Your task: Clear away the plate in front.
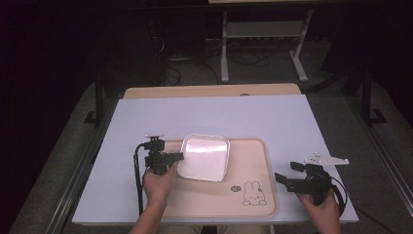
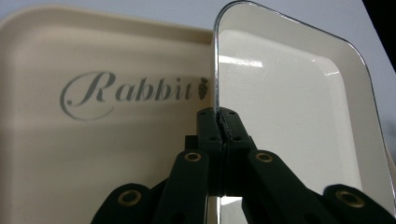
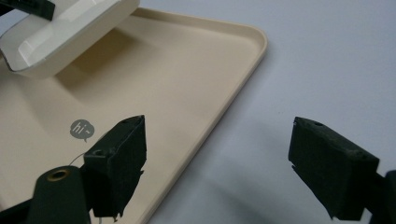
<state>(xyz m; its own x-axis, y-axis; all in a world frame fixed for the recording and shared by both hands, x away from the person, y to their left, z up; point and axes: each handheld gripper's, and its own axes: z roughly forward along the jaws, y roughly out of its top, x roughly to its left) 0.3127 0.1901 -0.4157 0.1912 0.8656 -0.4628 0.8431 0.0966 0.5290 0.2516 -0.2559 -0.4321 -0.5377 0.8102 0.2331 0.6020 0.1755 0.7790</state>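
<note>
The left gripper [image 2: 219, 122] pinches the white dish [image 2: 299, 107] rim – above the tray's [image 2: 93, 154] "Rabbit" word; right gripper [image 3: 217, 163] jaws wide apart – near "hi~".

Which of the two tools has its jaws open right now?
The right tool, beside the beige tray, has its jaws apart with nothing between them. The left tool is clamped on the white dish rim.

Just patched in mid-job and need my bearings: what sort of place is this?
Probably a lab or recording workspace, not a kitchen: a plain white table under dark surroundings, cables and metal desk legs on the floor behind, and handheld grippers, left gripper, working a rabbit-print tray.
</note>
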